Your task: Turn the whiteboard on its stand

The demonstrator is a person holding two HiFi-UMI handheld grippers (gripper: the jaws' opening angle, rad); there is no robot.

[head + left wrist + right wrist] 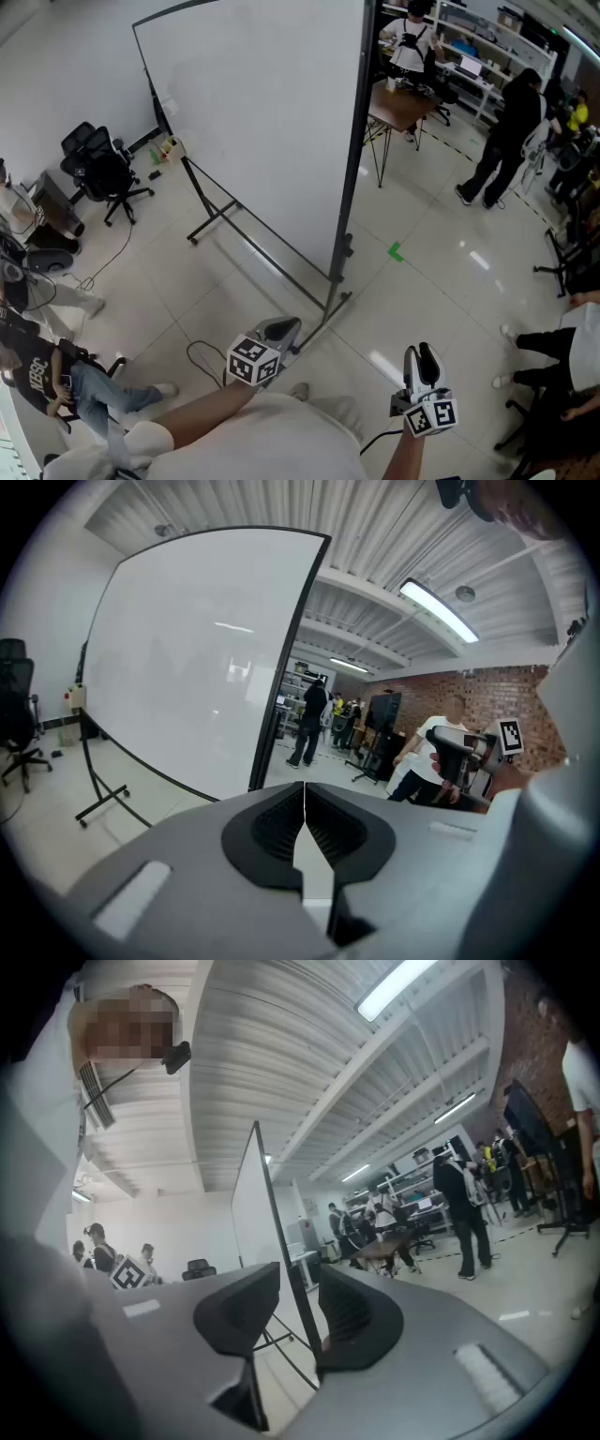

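Step in hand, as judged: approach. Nothing is gripped yet.

The whiteboard (253, 122) stands upright on its stand (246, 232), ahead of both grippers. Its near vertical edge frame (354, 141) faces the person. Both grippers hang short of that edge and touch nothing.

Doing it well:
- Take the board by the edge frame, not by the white face. The face looks slick and offers no purchase.
- The right gripper (298, 1302) is half open with nothing between its jaws, and it lines up with the edge frame. The frame looks slim enough to pass in. Close only once the pads sit square on it.
- The left gripper (304, 799) has its jaws pressed together and empty. It needs to open before it can help, or it can steady the frame lower down.
- Swing slowly about the base. A tall panel on a narrow foot probably tips or swings easily.
- A cable (194, 354) loops on the floor (441, 253) on the person's side of the stand's near foot. Keep the foot's path off it.

Materials and shapes:
- Whiteboard: a large flat rectangle with a glossy white face that shows faint reflections.
- Floor around the board: pale, shiny tiles, likely low in friction.
- Stand: thin dark tube, a long low bar with cross feet below the board.
- Edge frame: a narrow, dark, straight strip.
- Gripper jaws: grey shells with black ribbed pads.
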